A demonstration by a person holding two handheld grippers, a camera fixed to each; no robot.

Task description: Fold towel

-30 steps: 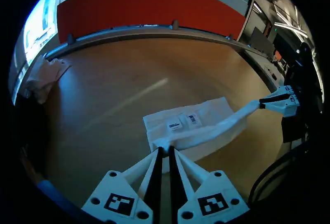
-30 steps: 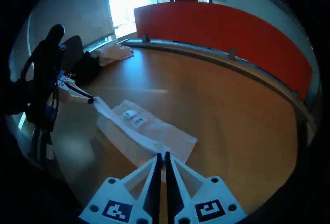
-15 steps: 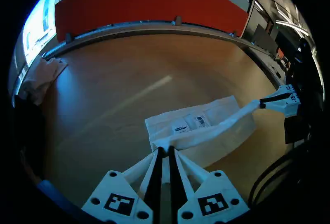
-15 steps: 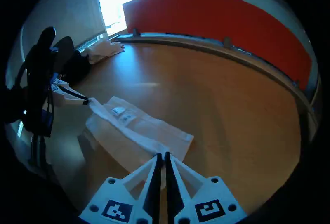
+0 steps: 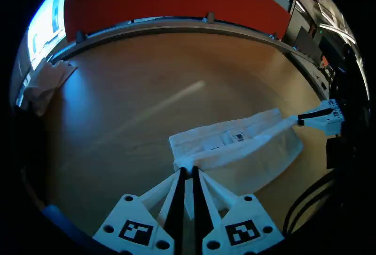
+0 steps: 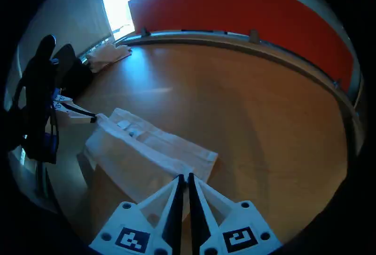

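A white towel (image 5: 235,149) with small labels on it lies partly on the wooden table (image 5: 141,95), its near edge lifted. My left gripper (image 5: 187,174) is shut on one corner of that edge. The right gripper (image 5: 301,119) holds the other corner at the right of the left gripper view. In the right gripper view the towel (image 6: 141,154) hangs as a sheet between my right gripper (image 6: 184,177), shut on its corner, and the left gripper (image 6: 94,119) at the left. The far half still rests flat on the table (image 6: 244,104).
A crumpled pale cloth (image 5: 44,83) lies at the table's far left corner, seen as the pale cloth (image 6: 105,53) in the right gripper view. A red partition (image 5: 174,1) runs behind the table's curved back edge. A dark chair (image 6: 40,95) stands beside the left gripper.
Both grippers have risen with the towel's near edge, so more of the cloth hangs off the table. The labels have slid away under the lifted fold.
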